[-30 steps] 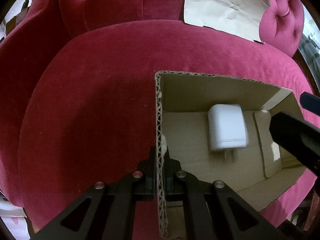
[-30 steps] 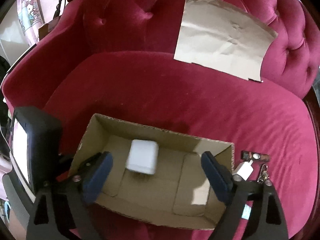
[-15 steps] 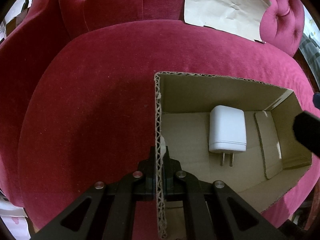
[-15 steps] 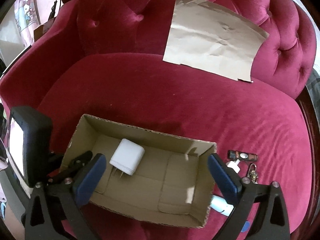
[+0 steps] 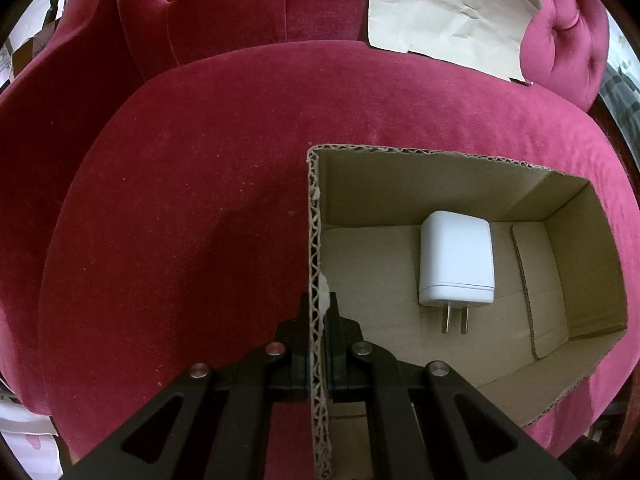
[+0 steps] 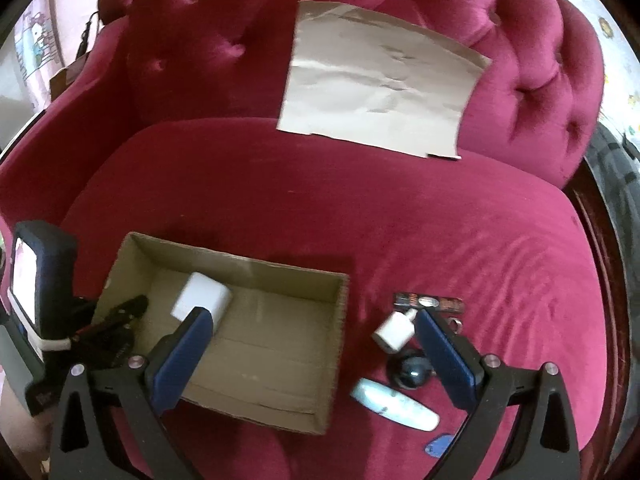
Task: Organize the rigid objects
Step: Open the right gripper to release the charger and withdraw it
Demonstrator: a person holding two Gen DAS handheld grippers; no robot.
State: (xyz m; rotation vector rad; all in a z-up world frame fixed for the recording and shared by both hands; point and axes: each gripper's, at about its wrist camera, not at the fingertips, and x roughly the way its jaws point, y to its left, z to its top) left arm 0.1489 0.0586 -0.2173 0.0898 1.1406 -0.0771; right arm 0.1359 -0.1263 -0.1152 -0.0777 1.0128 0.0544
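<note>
Clamping box (image 5: 440,168) wall: left claw (image 5: 319,316); right claw (image 6: 312,344) released right of box; charger (image 5: 456,258) inside.

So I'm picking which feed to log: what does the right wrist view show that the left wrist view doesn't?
Only the right wrist view shows the loose items beside the box: small white plug, dark ball, pale blue case, and the open right gripper. Only the left wrist view shows the left gripper clamped on the box wall. Both show the cardboard box holding the white charger.
</note>
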